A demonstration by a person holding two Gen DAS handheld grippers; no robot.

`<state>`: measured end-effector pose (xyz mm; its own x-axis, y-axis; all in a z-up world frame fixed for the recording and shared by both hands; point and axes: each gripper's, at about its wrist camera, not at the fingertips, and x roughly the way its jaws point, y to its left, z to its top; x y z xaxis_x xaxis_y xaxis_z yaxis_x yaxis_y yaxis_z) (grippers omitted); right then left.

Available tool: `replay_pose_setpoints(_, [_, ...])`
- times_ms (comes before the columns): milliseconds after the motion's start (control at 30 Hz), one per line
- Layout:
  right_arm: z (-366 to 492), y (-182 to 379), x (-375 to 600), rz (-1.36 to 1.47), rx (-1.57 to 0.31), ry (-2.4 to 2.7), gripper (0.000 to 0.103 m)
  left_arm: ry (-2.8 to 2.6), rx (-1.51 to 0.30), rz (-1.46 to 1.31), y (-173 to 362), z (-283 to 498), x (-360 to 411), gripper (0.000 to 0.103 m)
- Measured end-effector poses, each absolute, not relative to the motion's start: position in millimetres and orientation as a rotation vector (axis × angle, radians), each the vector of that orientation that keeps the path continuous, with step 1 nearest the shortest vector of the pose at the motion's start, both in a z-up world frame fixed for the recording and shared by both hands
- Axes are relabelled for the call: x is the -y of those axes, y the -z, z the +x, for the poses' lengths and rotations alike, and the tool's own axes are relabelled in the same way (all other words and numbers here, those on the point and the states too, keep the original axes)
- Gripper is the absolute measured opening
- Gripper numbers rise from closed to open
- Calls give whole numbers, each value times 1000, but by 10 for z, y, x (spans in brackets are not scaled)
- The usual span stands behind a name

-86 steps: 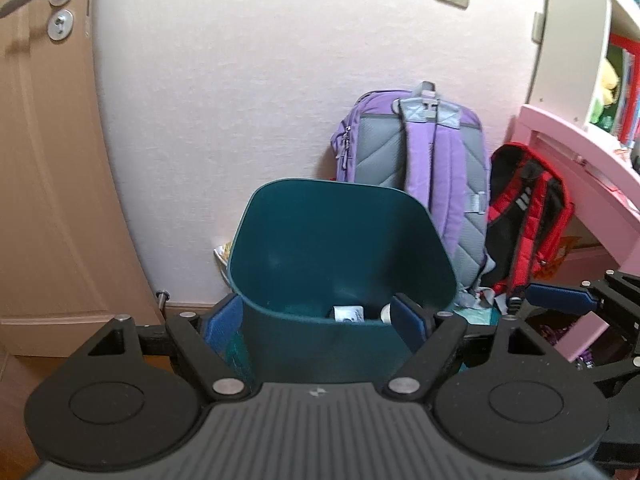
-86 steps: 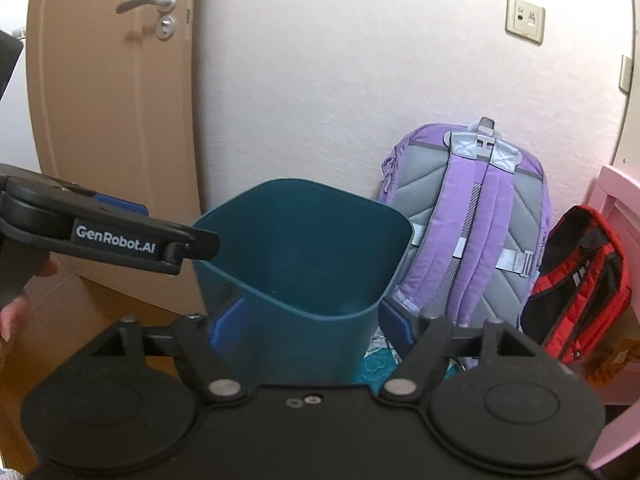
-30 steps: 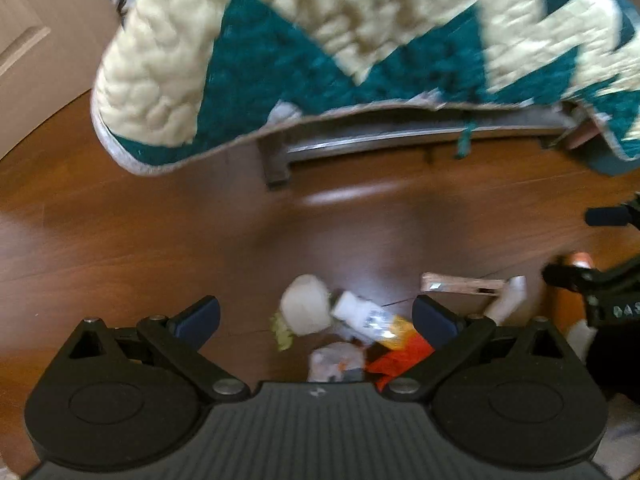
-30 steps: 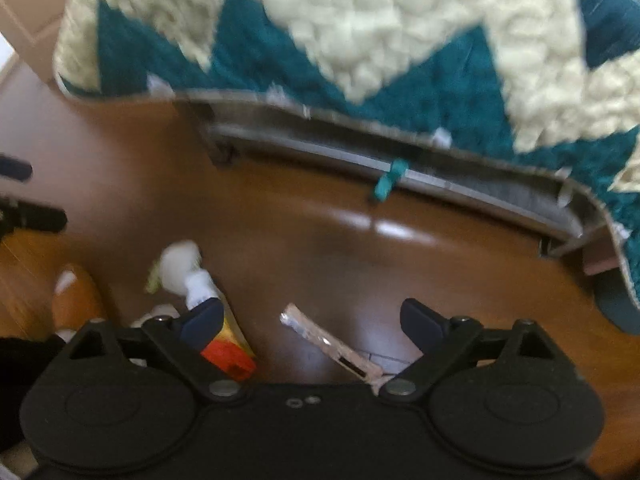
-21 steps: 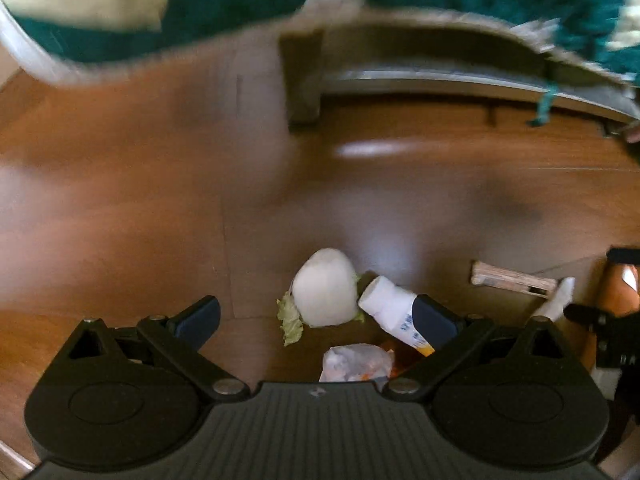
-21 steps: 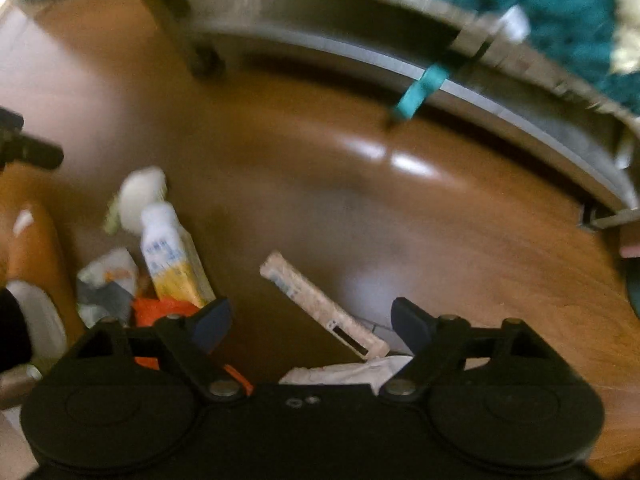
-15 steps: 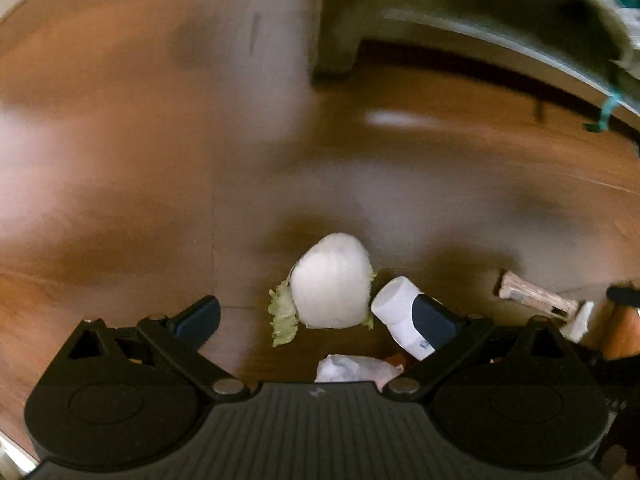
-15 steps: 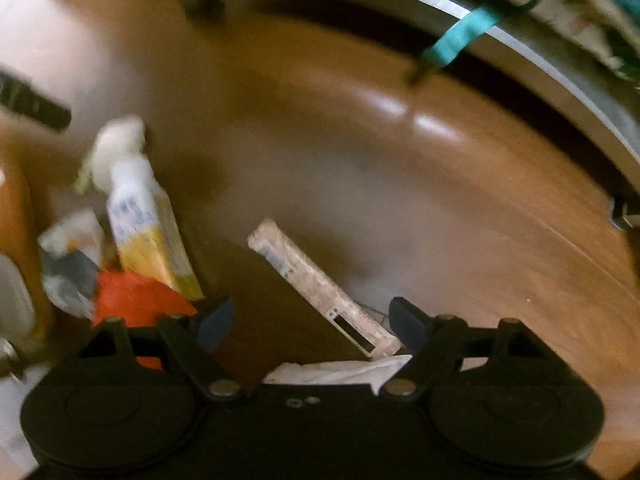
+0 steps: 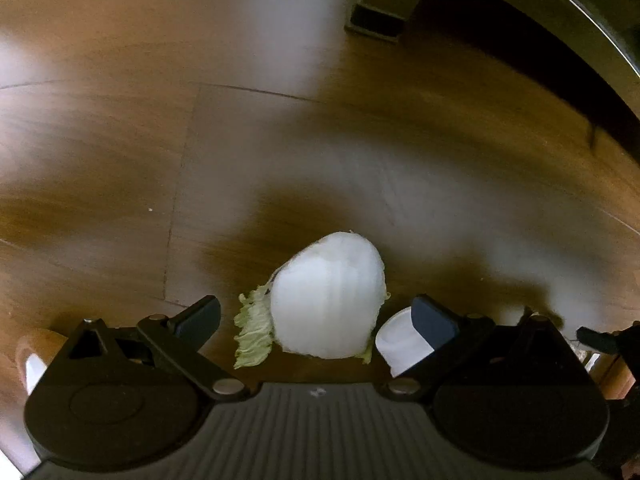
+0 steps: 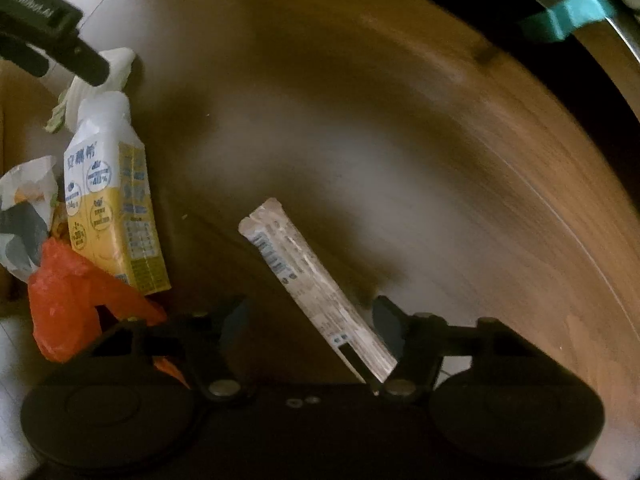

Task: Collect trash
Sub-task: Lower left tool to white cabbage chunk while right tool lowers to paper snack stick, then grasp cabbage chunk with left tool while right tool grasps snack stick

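Observation:
Trash lies on a brown wooden floor. In the left wrist view my left gripper (image 9: 316,320) is open, its jaws on either side of a white cabbage stump (image 9: 328,300) with green leaf edges; a white bottle cap end (image 9: 400,344) lies by the right finger. In the right wrist view my right gripper (image 10: 312,320) is open over a long tan wrapper (image 10: 312,280). To its left lie a yellow and white drink bottle (image 10: 112,204), an orange plastic bag (image 10: 76,292) and a crumpled wrapper (image 10: 24,208). The left gripper (image 10: 48,36) shows at top left.
A metal bed frame with a leg (image 9: 376,20) runs along the top right. A teal strap (image 10: 568,16) hangs from the frame. A foot or slipper (image 9: 36,356) shows at the far left edge.
Both grippers have turned from the bin and backpacks down to the floor and lowered toward the trash. The cabbage stump and the tan wrapper now lie between the open jaws.

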<state>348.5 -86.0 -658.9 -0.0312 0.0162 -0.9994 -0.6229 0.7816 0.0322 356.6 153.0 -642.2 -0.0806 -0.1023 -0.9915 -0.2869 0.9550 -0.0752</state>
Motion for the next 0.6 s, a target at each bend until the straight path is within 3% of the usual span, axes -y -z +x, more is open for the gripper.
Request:
replay_pose_setpoints(167, [3527,6658,838,-524,-1525,-549,50,-143,-1658,-327,6541,3550,-1603,95])
replay_pose_setpoints(367, [3458,6649,751,-580,-1481,-562,49,-136,-1685,-343,6635,3537,-1618,74])
replay_pose_setpoints(500, [3411,6611,691,-586,-1470,-573,35,-145,-1680,-326,6617,3549,-1588,72])
replay_pose_setpoints(600, [3419,6578,693,-585,-1472,-570,31,-156,-1675,-325,6629,3506,-1560,68])
